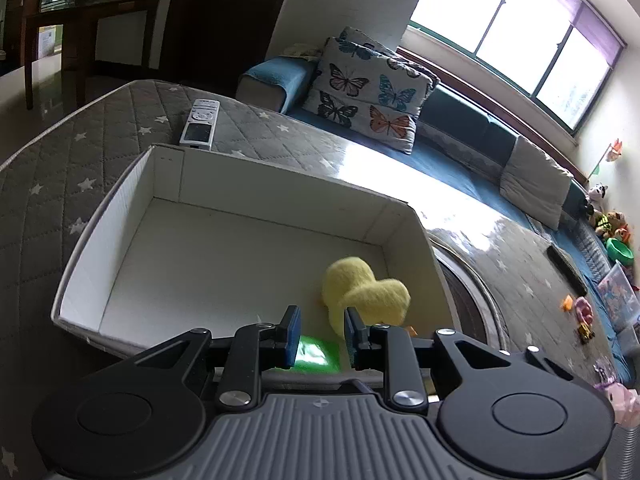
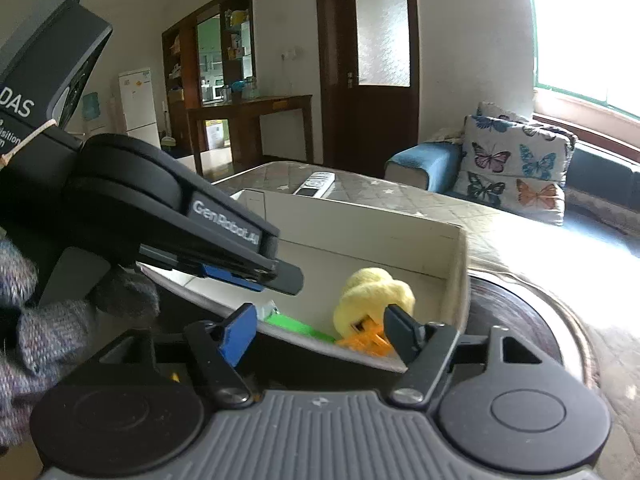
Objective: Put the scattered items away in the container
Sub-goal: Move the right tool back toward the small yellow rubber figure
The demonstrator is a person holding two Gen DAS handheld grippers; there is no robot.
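A white cardboard box [image 1: 168,184] stands on a grey star-patterned table. In it lie a yellow plush duck [image 1: 364,292] and a green packet [image 1: 316,354]. My left gripper [image 1: 322,330] is open and empty, just over the box's near wall, above the green packet. In the right wrist view the box [image 2: 360,224] holds the duck [image 2: 374,294], its orange feet [image 2: 366,338] and the green packet [image 2: 296,326]. My right gripper [image 2: 320,328] is open and empty at the box's near rim. The left gripper [image 2: 248,274] reaches over the box from the left.
A silver remote [image 1: 200,122] lies on the table behind the box. A black remote [image 1: 566,270] and small toys [image 1: 582,314] lie at the table's right end. A blue sofa [image 1: 460,120] with a butterfly pillow [image 1: 368,94] stands beyond. A dark round mat [image 2: 516,308] lies right of the box.
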